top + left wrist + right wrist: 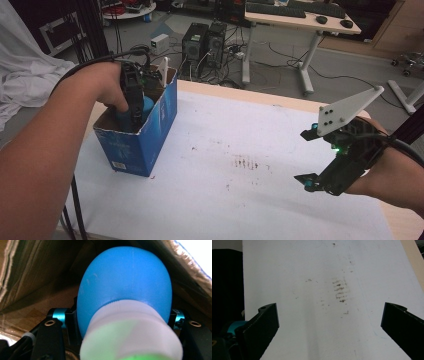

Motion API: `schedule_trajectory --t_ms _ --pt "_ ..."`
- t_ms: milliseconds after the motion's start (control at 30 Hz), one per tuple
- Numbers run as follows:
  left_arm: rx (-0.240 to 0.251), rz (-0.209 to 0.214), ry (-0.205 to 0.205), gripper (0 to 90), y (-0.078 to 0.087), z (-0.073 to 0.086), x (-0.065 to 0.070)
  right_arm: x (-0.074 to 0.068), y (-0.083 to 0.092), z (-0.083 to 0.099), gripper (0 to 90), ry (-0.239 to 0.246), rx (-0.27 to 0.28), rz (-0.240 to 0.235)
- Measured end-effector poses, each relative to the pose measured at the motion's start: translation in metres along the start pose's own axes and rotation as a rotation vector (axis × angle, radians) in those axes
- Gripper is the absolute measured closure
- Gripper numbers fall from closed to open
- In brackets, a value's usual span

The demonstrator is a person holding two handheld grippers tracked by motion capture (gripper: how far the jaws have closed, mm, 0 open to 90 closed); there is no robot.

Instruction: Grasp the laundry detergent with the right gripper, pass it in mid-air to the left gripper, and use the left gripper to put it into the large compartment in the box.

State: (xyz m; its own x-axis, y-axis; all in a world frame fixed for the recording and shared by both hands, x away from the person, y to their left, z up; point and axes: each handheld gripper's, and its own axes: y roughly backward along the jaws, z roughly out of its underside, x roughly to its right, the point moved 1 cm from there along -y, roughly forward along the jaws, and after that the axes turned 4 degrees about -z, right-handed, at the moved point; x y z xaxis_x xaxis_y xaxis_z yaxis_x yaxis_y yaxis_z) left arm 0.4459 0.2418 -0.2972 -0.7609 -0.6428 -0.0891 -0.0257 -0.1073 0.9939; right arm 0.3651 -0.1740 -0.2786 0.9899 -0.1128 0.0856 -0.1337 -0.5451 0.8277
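Note:
At the table's left stands an open blue cardboard box [150, 135]. My left gripper [134, 107] reaches down into it, shut on a blue rounded bottle [146, 106]. In the left gripper view the blue bottle [125, 282] with its white cap [130, 335] sits between the two jaws of my left gripper [120, 315], brown box walls around it. My right gripper [305, 156] hovers above the table's right side, open and holding nothing. In the right gripper view my right gripper [329, 307] has its jaws spread wide over the bare white sheet [312, 335].
A white sheet [250, 200] covers the table, with brown smudges [245, 163] near its middle. A white flat piece [164, 70] sticks up from the box's far end. Beyond the table are computer towers [204, 42], cables and a desk [300, 20].

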Motion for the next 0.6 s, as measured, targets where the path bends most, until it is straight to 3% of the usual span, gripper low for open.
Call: schedule_trajectory --t_ms 367,600 --pt "0.032 0.001 0.036 28.2 0.01 0.004 -0.003 0.0 -0.006 0.002 0.9 0.002 -0.006 -0.012" --pt "0.03 -0.002 0.061 24.8 0.027 0.01 -0.004 0.001 -0.005 0.004 0.8 -0.004 -0.007 -0.014"
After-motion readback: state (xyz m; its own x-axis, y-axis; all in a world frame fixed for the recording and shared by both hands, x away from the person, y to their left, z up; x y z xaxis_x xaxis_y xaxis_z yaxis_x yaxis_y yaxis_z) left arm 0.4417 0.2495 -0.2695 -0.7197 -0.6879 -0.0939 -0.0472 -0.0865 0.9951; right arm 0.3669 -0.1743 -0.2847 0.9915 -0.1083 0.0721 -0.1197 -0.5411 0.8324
